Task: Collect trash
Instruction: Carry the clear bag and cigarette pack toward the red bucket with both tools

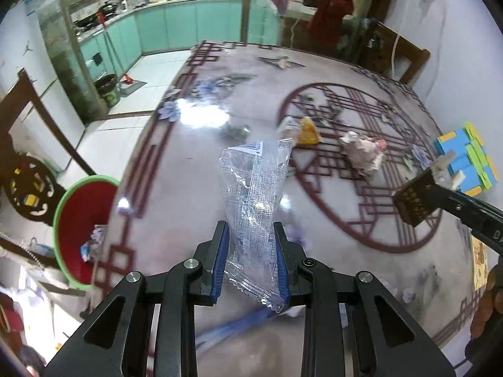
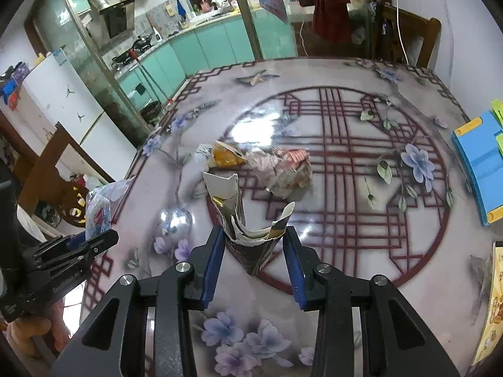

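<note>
My left gripper is shut on a clear plastic wrapper and holds it above the table; it also shows in the right wrist view. My right gripper is shut on a torn dark paper carton with white and gold edges; it shows in the left wrist view. A yellow snack wrapper and a crumpled pinkish wrapper lie on the table's middle. A red bin with a green rim stands left of the table, with scraps inside.
The patterned glossy table fills both views. A blue and yellow block toy sits at the right edge. A printed sheet lies at the near right. A shiny foil ball lies near the left edge. Wooden chairs stand around.
</note>
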{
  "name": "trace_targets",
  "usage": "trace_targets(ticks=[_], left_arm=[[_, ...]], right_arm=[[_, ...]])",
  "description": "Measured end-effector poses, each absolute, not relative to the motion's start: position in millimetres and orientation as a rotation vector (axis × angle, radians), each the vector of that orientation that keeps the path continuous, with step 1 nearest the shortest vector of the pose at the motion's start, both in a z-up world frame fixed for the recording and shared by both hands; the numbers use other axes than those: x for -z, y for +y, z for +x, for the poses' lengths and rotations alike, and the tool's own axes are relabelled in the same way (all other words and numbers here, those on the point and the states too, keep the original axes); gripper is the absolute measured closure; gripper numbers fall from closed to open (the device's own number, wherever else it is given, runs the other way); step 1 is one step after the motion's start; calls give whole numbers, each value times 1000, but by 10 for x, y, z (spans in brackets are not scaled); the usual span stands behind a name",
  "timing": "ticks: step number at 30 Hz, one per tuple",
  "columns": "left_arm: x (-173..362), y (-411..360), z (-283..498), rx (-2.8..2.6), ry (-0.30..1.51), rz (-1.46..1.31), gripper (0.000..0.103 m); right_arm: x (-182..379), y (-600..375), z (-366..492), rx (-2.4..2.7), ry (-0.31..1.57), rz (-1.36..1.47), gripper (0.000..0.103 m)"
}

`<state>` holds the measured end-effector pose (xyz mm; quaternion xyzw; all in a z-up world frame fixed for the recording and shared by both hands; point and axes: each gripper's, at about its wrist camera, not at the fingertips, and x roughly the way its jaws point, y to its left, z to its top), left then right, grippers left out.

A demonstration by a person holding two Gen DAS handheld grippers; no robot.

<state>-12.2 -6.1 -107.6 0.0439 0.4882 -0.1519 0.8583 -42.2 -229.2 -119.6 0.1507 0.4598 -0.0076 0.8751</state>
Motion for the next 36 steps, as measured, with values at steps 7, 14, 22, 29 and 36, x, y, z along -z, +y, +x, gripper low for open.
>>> trace_targets(ticks=[7, 14, 22, 29, 36], left_arm=[[1068, 186, 37, 306, 1025, 81, 77], [1072, 397, 171, 336, 1025, 76, 77], [1068, 692, 408, 345, 1023, 91, 77], [1075, 1033, 629, 340, 1018, 71, 77], [1115, 1319, 802, 313, 1019, 57, 77]], right_arm=[[1122, -2071, -326, 18, 947, 310, 68], [1063, -1781, -211, 31, 941, 300, 68], [1031, -1445, -26, 50, 925, 312, 68], [931, -1022, 235, 35, 908, 281, 68], [905, -613, 490, -9, 909, 248, 68]])
